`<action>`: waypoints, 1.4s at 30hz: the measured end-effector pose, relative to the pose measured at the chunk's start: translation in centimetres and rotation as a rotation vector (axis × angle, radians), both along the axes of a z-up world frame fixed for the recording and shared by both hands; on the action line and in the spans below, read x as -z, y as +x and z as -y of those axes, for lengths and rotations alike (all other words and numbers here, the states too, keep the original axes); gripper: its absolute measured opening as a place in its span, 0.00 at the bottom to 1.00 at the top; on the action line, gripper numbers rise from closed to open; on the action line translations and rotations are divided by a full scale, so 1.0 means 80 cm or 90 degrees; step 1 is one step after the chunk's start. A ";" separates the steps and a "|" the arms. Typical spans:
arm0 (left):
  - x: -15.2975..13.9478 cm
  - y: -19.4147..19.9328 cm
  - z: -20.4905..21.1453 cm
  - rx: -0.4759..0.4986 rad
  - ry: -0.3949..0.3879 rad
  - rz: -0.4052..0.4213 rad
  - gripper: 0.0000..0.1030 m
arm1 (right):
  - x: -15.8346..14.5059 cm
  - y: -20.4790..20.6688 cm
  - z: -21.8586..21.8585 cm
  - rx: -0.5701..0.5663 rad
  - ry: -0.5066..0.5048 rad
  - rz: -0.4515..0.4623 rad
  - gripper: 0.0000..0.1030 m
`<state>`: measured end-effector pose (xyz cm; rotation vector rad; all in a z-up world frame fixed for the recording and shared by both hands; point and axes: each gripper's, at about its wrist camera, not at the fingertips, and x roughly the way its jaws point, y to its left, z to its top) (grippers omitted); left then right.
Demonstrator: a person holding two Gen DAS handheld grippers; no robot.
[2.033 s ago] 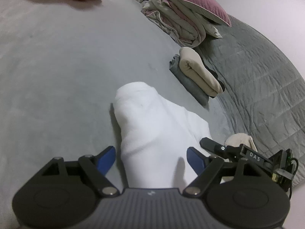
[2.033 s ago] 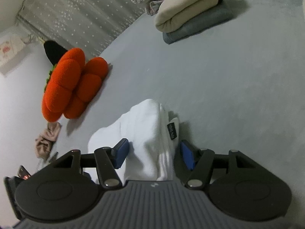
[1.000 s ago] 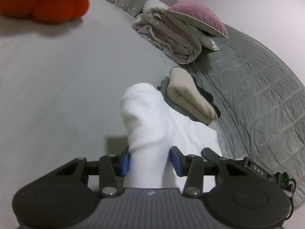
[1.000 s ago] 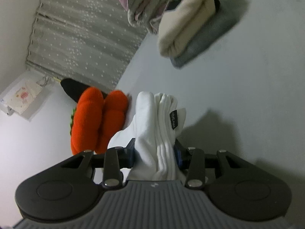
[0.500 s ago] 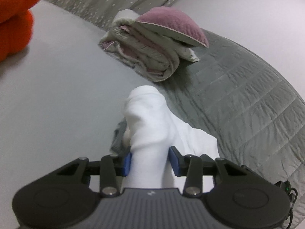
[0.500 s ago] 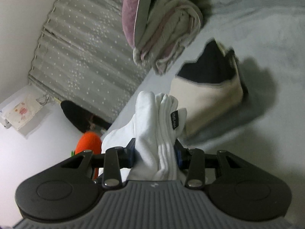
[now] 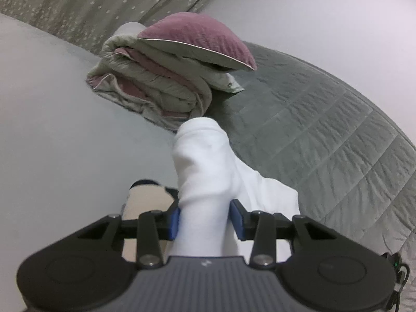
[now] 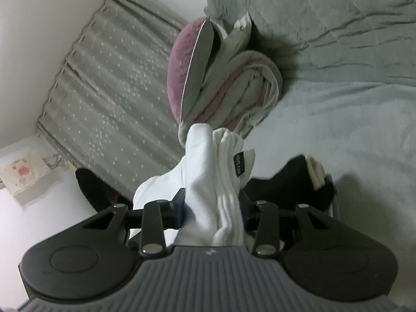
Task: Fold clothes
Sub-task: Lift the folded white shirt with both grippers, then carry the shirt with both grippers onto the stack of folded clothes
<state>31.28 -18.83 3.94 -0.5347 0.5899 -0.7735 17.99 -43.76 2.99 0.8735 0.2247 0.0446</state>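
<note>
Behind, a grey bed (image 7: 52, 119) carries a rolled quilt (image 7: 156, 91) with a mauve pillow (image 7: 197, 39) on top. Nearer, the folded white garment (image 7: 205, 171) hangs above the bed, pinched between the fingers of both the left gripper (image 7: 205, 218) and the right gripper (image 8: 213, 208), over a cream and dark folded pile (image 8: 291, 182)

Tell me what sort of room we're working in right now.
Most likely a bedroom: a wide grey bed surface, a folded quilt with a mauve pillow on top, and a dotted grey curtain along the wall.
</note>
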 end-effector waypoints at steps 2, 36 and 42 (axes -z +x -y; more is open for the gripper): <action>0.011 0.015 0.006 0.009 -0.014 -0.004 0.39 | 0.008 0.005 0.005 0.009 0.005 0.009 0.42; 0.077 0.015 0.066 -0.004 0.107 0.253 0.36 | 0.014 0.004 -0.012 0.080 -0.397 0.034 0.20; 0.081 0.010 0.072 0.013 0.167 0.273 0.35 | 0.016 0.012 0.004 0.022 -0.390 -0.052 0.17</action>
